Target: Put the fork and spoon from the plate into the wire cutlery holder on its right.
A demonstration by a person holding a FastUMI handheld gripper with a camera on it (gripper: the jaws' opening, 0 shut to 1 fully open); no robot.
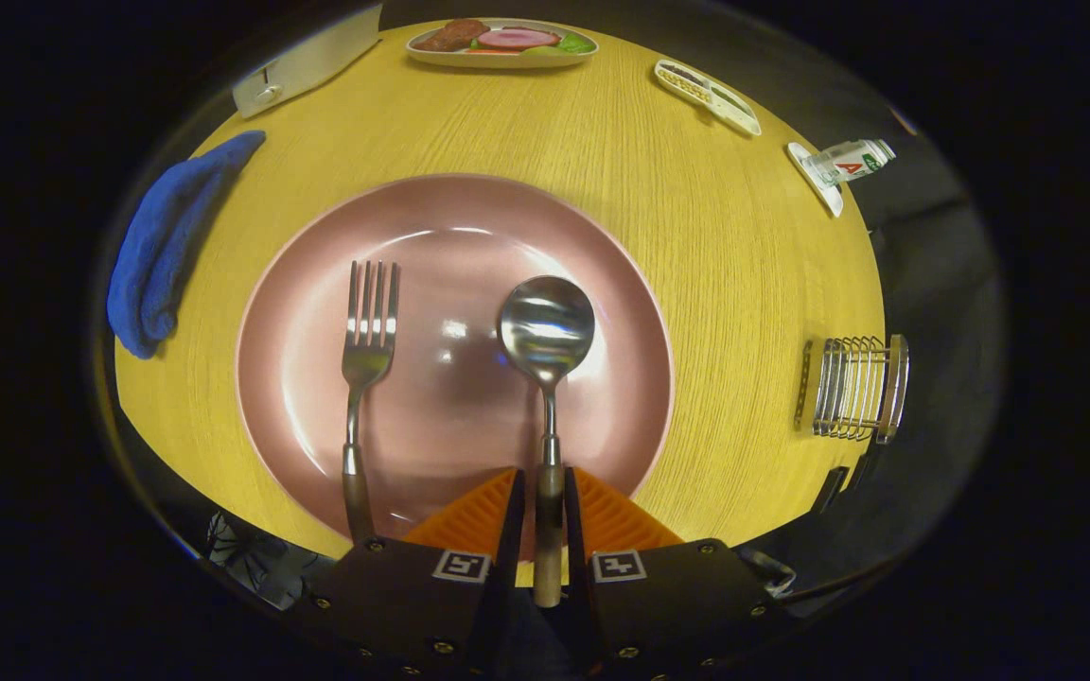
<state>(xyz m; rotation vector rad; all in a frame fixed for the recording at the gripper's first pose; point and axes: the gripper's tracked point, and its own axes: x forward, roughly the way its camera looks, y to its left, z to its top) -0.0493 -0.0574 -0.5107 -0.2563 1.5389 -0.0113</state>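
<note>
Two utensils lying on the pink plate (318, 312), handles toward the gripper (546, 515). Left of the plate, blue cloth (162, 251) resting. On its left half, fork (365, 369) lying free. On its right half, spoon (546, 331) lying, handle sitting between narrowly set fingers, seemingly pinching it. Right of the plate, wire cutlery holder (852, 388) standing well apart.

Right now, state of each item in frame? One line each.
gripper: fingers closed on the spoon handle.
spoon: on the plate, bowl up, handle between the fingers.
fork: flat on the plate, untouched, beside the spoon.
plate: on the table, holding both utensils.
wire cutlery holder: upright beyond the plate's side, nothing in it.
blue cloth: bunched on the table.
bottle: lying on its side.
</note>
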